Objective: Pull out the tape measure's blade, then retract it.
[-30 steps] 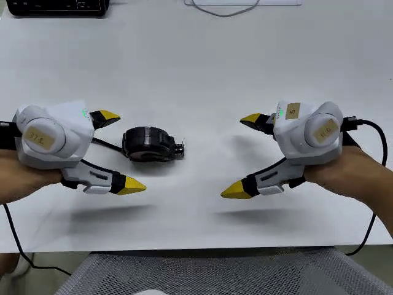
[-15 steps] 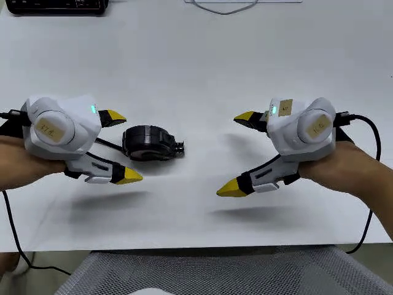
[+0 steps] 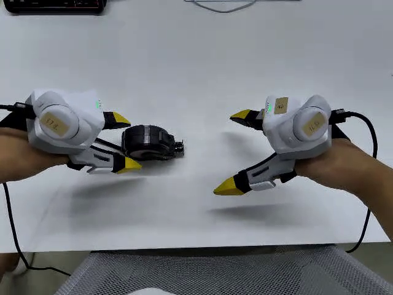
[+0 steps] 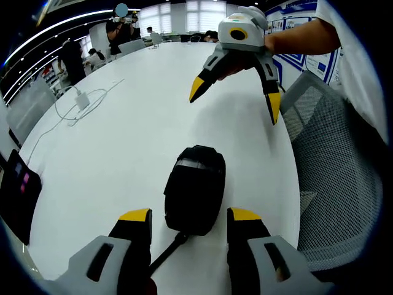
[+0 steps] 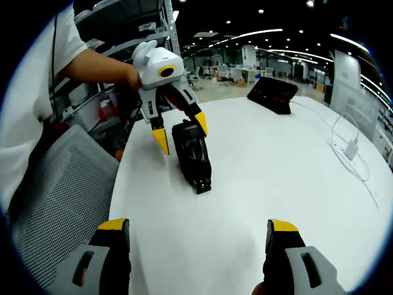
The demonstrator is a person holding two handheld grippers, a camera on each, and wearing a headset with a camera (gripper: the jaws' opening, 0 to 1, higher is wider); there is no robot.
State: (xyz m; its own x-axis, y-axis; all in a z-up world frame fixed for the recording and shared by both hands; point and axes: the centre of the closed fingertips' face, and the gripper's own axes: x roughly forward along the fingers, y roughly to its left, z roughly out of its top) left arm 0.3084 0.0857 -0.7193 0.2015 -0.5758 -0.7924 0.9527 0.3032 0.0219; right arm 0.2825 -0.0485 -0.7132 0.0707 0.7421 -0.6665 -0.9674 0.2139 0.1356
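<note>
Our left gripper [image 3: 127,141] has moved in on the black tape measure [image 3: 152,142], released jaws now flanking its near end; our right gripper [image 3: 230,152] hovers released, well apart.

White worktable [image 3: 202,55], grey mesh chair [image 3: 202,273] at its near edge, ceiling strip lights [image 5: 261,32] beyond.

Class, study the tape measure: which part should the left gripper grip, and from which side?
Grip the tape measure across the two opposite sides of its rounded case, coming from the rear, the end away from the blade tip. That tip points toward the right gripper, and the left gripper, fingers open, straddles the rear end.
</note>
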